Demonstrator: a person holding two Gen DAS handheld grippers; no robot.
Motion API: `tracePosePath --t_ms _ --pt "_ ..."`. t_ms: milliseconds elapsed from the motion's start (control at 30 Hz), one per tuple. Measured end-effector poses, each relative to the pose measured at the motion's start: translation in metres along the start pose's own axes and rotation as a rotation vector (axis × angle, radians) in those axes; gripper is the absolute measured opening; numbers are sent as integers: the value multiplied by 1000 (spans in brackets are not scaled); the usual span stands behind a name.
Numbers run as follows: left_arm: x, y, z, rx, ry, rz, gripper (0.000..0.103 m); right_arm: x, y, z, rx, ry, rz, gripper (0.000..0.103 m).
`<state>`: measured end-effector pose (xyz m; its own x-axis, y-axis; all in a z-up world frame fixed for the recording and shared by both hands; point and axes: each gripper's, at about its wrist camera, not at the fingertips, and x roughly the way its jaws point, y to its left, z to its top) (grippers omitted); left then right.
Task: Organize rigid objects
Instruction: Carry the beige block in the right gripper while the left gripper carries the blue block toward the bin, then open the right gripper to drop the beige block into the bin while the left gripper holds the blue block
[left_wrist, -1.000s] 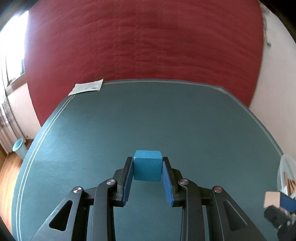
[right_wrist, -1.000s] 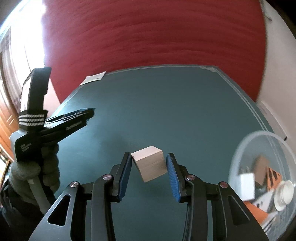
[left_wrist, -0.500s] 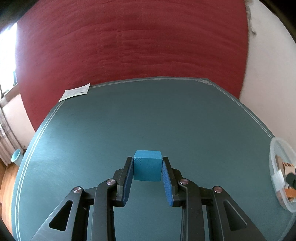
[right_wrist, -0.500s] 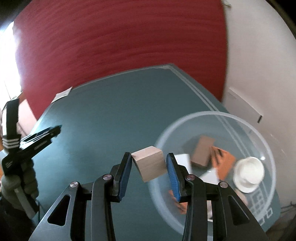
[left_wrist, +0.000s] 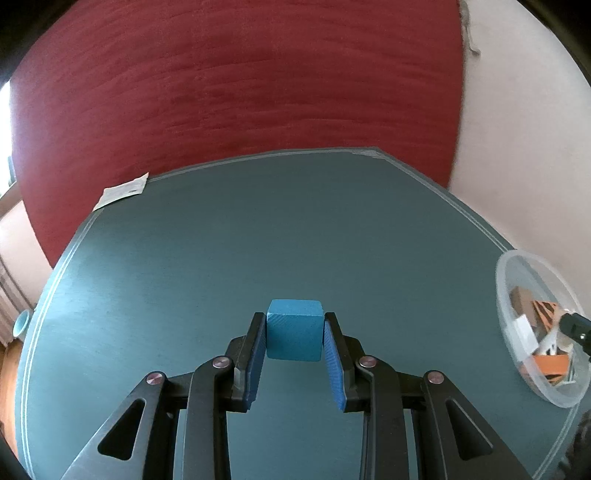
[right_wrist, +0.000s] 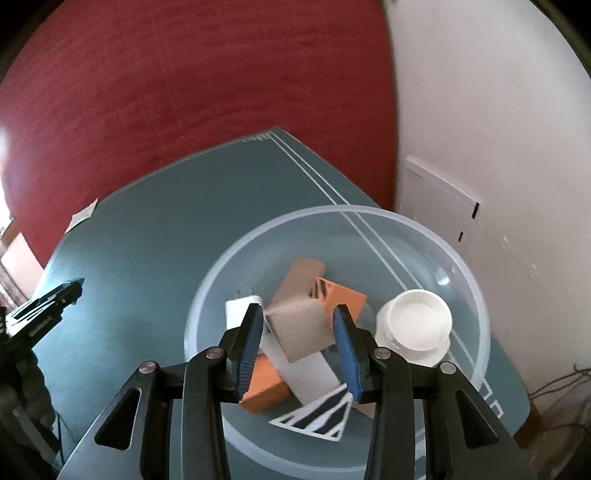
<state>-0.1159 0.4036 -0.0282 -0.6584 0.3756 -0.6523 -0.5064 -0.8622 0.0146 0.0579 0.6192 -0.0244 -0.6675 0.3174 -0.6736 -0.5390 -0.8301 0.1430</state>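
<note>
The right hand-held gripper (right_wrist: 298, 323) has swung from bare tabletop (right_wrist: 147, 236) to over the bowl (right_wrist: 476, 295); its jaws are opening, the blurred wooden block (right_wrist: 301, 328) between them. The left hand-held gripper (left_wrist: 294, 332) clamps a blue block (left_wrist: 294, 328) above the tabletop.

Both grippers look alike: the left gripper (left_wrist: 294, 334) and the right gripper (right_wrist: 298, 330) have glossy black linkage arms with triangular cut-outs, round silver screws at the joints, and ribbed blue pads (right_wrist: 249, 345) lining the fingers. At the frame's edge, the person's hand (right_wrist: 26, 391) seems gloved in dark fabric.
</note>
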Motion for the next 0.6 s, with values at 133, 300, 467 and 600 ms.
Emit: tracePosePath --t_ms 133,300,467,600 --pt "2 -8 2 12 6 -19 32 -1 -4 -1 -5 -5 6 53" --pt "8 -17 5 32 14 -38 32 -15 -28 -7 -20 -26 9 53" --pt "13 -28 8 62 22 -58 32 -19 -40 -14 -17 -36 3 56" --pt "14 -41 10 88 27 -80 32 -22 -48 -19 -5 -55 -11 63"
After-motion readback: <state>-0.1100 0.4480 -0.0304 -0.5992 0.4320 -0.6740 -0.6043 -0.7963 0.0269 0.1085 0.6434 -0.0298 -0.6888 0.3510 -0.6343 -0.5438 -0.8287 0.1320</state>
